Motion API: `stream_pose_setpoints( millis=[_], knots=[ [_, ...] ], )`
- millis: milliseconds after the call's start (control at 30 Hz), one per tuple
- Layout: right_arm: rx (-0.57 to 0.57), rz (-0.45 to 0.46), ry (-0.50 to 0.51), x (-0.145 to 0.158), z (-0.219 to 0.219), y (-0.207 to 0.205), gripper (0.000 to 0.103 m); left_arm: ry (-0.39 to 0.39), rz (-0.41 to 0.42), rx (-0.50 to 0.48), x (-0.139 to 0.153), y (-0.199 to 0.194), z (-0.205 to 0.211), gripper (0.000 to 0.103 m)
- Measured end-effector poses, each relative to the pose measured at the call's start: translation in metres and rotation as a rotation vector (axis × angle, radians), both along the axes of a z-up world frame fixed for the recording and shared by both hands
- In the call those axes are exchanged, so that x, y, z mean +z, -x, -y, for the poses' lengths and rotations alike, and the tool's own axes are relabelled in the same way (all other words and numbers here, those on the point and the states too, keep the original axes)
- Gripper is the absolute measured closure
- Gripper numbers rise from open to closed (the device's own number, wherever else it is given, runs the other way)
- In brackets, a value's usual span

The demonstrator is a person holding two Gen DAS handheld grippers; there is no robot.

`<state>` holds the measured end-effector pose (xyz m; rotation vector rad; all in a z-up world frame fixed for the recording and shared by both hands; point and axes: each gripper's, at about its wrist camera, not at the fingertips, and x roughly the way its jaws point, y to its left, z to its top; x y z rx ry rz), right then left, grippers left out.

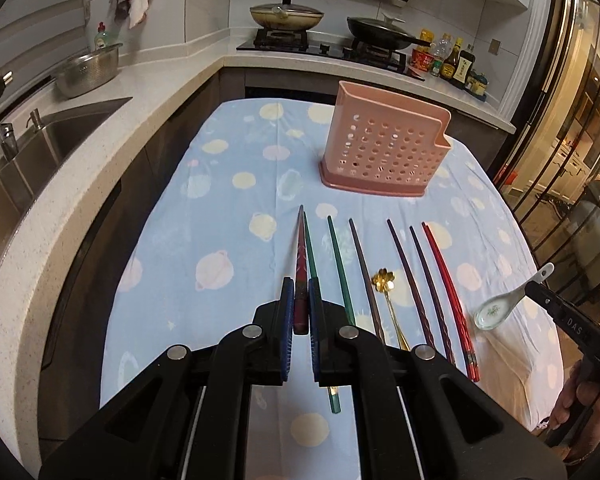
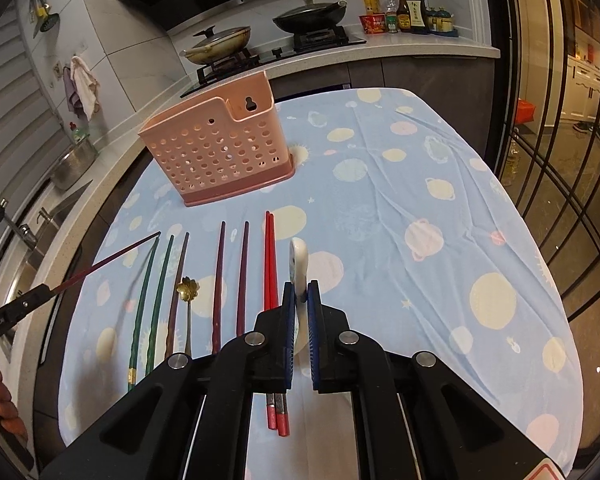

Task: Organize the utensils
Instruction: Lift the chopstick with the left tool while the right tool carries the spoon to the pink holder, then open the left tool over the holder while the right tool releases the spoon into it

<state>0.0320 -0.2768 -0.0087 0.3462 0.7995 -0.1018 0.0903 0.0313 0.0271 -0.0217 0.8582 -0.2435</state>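
left wrist view: the left claw (image 1: 301,308) was clenched on a dark red patterned chopstick (image 1: 300,264), held clear of the blue planet-print cloth on the worktop (image 1: 228,208) and pointing toward the pink perforated plastic utensil holder (image 1: 384,148), which stood well ahead. on the cloth lay two green chopsticks (image 1: 340,268), a brown chopstick (image 1: 364,272), a gold flower-headed spoon (image 1: 384,284), two purple chopsticks (image 1: 416,276) and a pair of red chopsticks (image 1: 448,292). at the right edge the other tool carried a white ceramic soup spoon (image 1: 500,304); its black arm read "das", the rest hidden.

right wrist view: the right claw (image 2: 300,304) was grasping the spoon's handle, bowl forward, raised above the cloth beside the red pair. the other tool's arm at the left edge bore small white lettering too blurred to read.

to do this well, each piece should probably be tipped upright above the holder's open top before release, one arm at a time so they don't collide.
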Motion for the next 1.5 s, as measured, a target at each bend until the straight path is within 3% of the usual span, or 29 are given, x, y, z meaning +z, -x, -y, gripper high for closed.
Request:
stream_pose_setpoints(
  millis=[200,500,1100,1267,1500],
  knots=[
    [0.006,0.060,0.006,0.025,0.004,-0.015,0.097,0.008,0.059,0.008,0.027,-0.021,0.002,0.096],
    [0.007,0.157,0.019,0.070,0.012,-0.056,0.097,0.018,0.209,0.020,0.093,-0.053,0.010,0.096],
    [0.004,0.228,0.015,0.118,0.023,-0.160,0.097,0.099,0.470,-0.020,0.207,-0.126,0.057,0.096],
    [-0.004,0.212,0.018,0.115,0.023,-0.192,0.097,0.114,0.479,-0.023,0.208,-0.158,0.074,0.096],
    [-0.001,0.128,0.019,0.083,0.020,-0.227,0.097,0.092,0.404,-0.019,0.167,-0.188,0.090,0.096]
  ],
)
